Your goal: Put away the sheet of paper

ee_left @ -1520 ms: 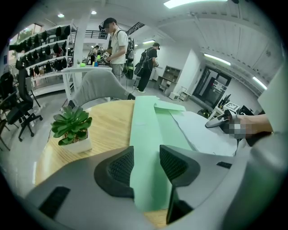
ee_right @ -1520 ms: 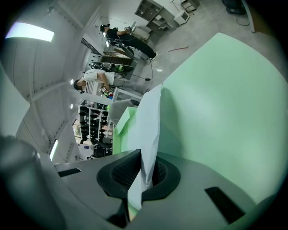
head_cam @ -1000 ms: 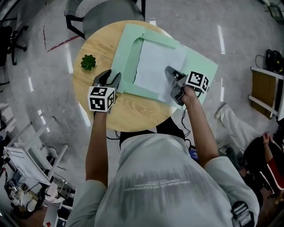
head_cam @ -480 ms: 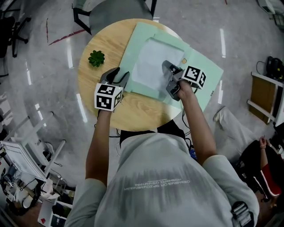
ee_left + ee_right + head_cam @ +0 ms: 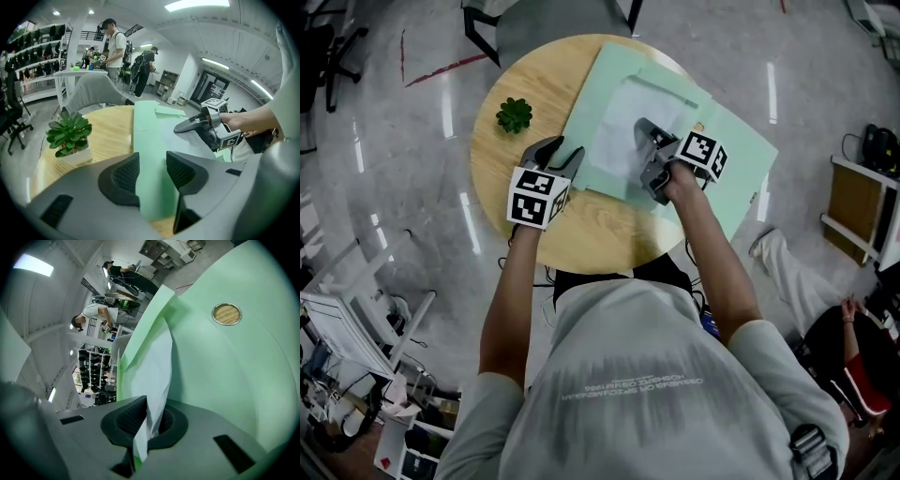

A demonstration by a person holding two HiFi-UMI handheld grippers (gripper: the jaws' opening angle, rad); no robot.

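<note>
Round wooden table [image 5: 581,225] [image 5: 108,131], contents listed from its near edge outward.

1. Left gripper [image 5: 555,150] [image 5: 152,171]: positioned inside the near left edge of the table. Its jaws are released and stand apart. The left border of the green folder [image 5: 731,159] [image 5: 145,126] [image 5: 234,371] is seen in the gap between them, and no pad is pressed on it.

2. Right gripper [image 5: 645,141] [image 5: 149,420]: held over the middle of the folder. Its jaws are clenched on the near edge of the sheet of paper [image 5: 619,127] [image 5: 157,376].

3. Sheet of paper: white and creased. It is lifted at the clamped edge, and the rest is laid on the open folder toward the table's far edge.

4. Green folder: spread open across the table's right half, with its right part carried past the right edge. A round tan disc [image 5: 226,313] is set in its right panel.

5. Small succulent plant [image 5: 515,115] [image 5: 69,136]: stood in a white pot near the left edge, apart from the folder.

6. Grey chair [image 5: 553,19] [image 5: 93,91]: placed just beyond the far edge.

7. Standing people [image 5: 112,47]: seen by a white bench, well beyond the chair.
</note>
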